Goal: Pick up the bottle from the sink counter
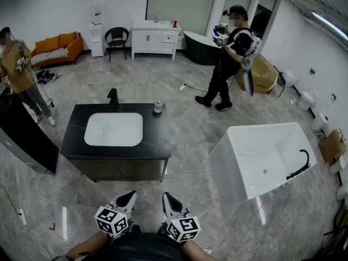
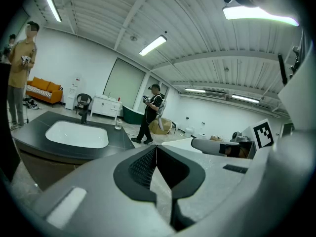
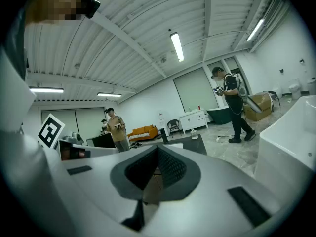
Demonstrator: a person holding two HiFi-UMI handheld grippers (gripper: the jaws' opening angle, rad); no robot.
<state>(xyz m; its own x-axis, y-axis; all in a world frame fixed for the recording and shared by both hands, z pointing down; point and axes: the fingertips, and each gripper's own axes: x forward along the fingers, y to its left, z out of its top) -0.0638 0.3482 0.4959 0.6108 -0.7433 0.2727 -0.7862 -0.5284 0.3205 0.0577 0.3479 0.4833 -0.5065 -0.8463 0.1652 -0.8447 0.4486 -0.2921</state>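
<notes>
While both tools hang low in front of the person, well short of the black sink surface (image 1: 155, 137), the step in hand is the approach, and nothing is gripped yet. The left hand-held gripper (image 1: 129, 196) has its jaws pressed together with nothing between them, and the right hand-held gripper (image 1: 168, 198) likewise shows its jaws met at the tips and empty. The bottle (image 1: 158, 107) stands upright at the far right corner of the surface, beyond the white basin (image 1: 113, 129) and to the right of the dark faucet (image 1: 113, 99), apart from both. To do this well, I judge the person should come up along the right side of the surface, since reaching across the basin from the near edge would be a long stretch. The right hand-held gripper looks the nearer choice. Its jaws need to spread before arrival, wide enough to pass either side of the body. They should then come in level at mid-height and close squarely, so the small bottle does not tip or skid off the corner. The white bathtub (image 1: 272, 156) to the right of the path wants a berth.
</notes>
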